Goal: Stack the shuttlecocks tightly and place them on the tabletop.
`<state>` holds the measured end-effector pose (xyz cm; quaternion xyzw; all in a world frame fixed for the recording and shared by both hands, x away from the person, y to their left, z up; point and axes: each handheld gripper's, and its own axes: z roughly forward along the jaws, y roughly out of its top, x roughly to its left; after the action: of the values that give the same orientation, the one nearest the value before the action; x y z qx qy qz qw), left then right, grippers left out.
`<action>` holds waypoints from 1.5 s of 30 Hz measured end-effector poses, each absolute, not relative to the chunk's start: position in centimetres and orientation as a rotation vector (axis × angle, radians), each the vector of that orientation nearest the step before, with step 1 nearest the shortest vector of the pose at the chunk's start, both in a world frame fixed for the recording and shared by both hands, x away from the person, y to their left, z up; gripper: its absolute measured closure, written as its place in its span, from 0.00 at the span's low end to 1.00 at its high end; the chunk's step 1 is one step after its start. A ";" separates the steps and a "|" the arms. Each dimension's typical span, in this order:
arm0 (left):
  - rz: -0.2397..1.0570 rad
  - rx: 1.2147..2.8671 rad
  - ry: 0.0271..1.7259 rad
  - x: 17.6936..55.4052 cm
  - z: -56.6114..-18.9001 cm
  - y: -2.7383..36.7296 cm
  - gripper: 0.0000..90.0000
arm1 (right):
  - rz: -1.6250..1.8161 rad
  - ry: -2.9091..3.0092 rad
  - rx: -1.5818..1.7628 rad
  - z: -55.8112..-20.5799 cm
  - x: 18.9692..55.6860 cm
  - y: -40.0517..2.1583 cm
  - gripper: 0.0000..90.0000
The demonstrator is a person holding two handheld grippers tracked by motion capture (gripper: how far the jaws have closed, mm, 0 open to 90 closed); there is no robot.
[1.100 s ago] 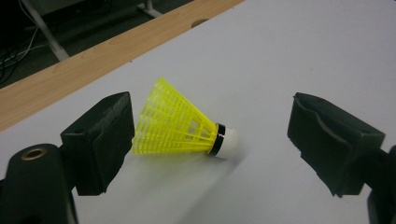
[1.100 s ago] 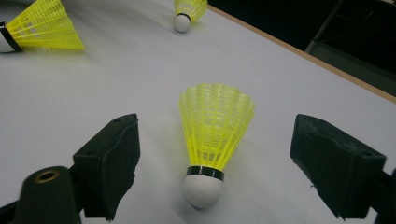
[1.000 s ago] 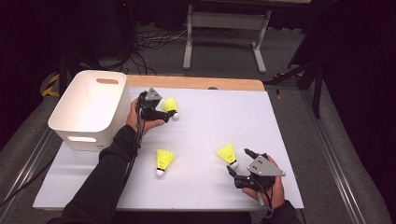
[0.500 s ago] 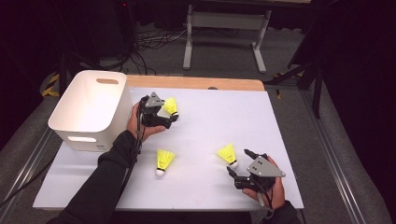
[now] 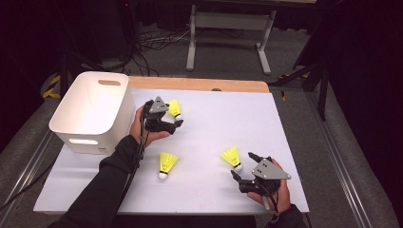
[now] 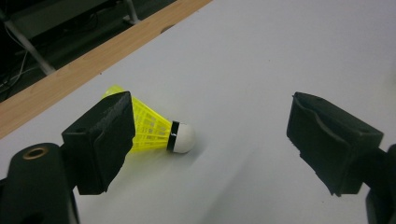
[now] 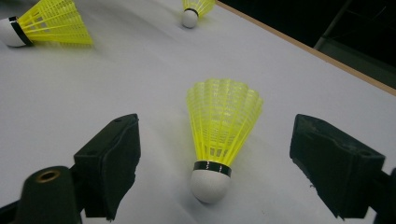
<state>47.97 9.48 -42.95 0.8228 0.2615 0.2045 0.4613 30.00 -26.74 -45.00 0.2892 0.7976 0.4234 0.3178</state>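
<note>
Presently, white tabletop (image 5: 285,123) carries white bin (image 5: 92,111) at left, likely the drop-off; left claw (image 5: 177,124) released beside far shuttlecock (image 5: 174,108), lined up to grasp; right claw (image 5: 243,166) released, straddling near shuttlecock (image 5: 231,156); third shuttlecock (image 5: 166,164) lies between.

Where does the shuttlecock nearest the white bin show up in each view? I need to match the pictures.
High view: shuttlecock left of centre, just right of the white bin.
Left gripper view: shuttlecock left of centre, skirt partly behind the left-hand jaw.
Right gripper view: shuttlecock at the top edge, far off.
Shared landmark: the wooden table edge behind it.
</note>
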 end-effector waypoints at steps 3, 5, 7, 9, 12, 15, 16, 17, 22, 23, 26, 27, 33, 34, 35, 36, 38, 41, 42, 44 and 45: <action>0.490 2.029 0.615 47.0 -42.9 9.5 0.18 | 1.123 2.093 0.763 -44.8 29.9 -26.8 0.19; 0.490 2.035 0.586 46.0 -42.8 9.5 0.18 | 1.126 2.089 0.766 -44.8 29.9 -26.9 0.19; 0.463 2.041 0.565 45.3 -42.7 9.6 0.18 | 1.125 2.092 0.768 -44.8 29.9 -26.9 0.19; 0.445 2.028 0.541 44.2 -42.4 9.9 0.18 | 1.131 2.102 0.770 -44.8 29.9 -26.9 0.19; 0.414 2.026 0.511 43.1 -42.1 10.5 0.18 | 1.138 2.107 0.772 -44.7 29.9 -26.9 0.19; 0.355 2.039 0.470 41.5 -42.0 11.2 0.18 | 1.140 2.114 0.774 -44.7 29.9 -26.9 0.19; 0.335 2.047 0.463 41.0 -42.2 11.4 0.18 | 1.139 2.116 0.774 -44.7 29.9 -26.9 0.19; 0.318 2.058 0.456 40.6 -42.4 11.5 0.18 | 1.138 2.117 0.774 -44.8 29.9 -26.9 0.19; 0.288 2.097 0.446 39.1 -43.6 12.3 0.19 | 1.146 2.123 0.782 -44.8 30.0 -26.8 0.19; 0.284 2.102 0.462 38.8 -43.8 12.4 0.19 | 1.144 2.126 0.782 -44.9 30.0 -26.8 0.19; 0.277 2.115 0.481 37.7 -44.4 12.7 0.18 | 1.137 2.127 0.784 -44.9 30.0 -26.7 0.19; 0.277 2.124 0.489 37.3 -44.7 12.7 0.18 | 1.137 2.127 0.785 -44.9 30.0 -26.7 0.19; 0.240 2.185 0.555 35.9 -46.6 12.5 0.15 | 1.143 2.122 0.786 -45.0 30.0 -26.8 0.17; 0.234 2.202 0.561 35.8 -46.9 12.4 0.14 | 1.153 2.120 0.785 -44.9 30.0 -26.8 0.17; 0.219 2.227 0.566 35.7 -47.2 12.2 0.14 | 1.158 2.119 0.783 -44.9 30.0 -26.8 0.17; 0.212 2.238 0.582 35.7 -47.3 12.0 0.14 | 1.155 2.117 0.784 -44.9 30.0 -26.8 0.17; 0.199 2.234 0.601 36.0 -47.6 11.8 0.14 | 1.154 2.118 0.788 -45.0 30.0 -26.9 0.17; 0.179 2.260 0.598 36.4 -47.8 11.4 0.16 | 1.147 2.120 0.783 -45.0 30.1 -26.8 0.17; 0.173 2.266 0.600 36.5 -47.9 11.3 0.19 | 1.145 2.121 0.782 -45.0 30.1 -26.8 0.17; 0.145 2.275 0.588 36.7 -48.0 11.0 0.21 | 1.143 2.122 0.785 -45.0 30.1 -26.8 0.17; 0.143 2.281 0.584 36.8 -48.0 10.8 0.24 | 1.142 2.123 0.786 -45.1 30.1 -26.8 0.17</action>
<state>36.81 10.76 -48.01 0.8938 0.2288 0.0562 0.3815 30.09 -26.80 -45.05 0.2959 0.7991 0.4300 0.2982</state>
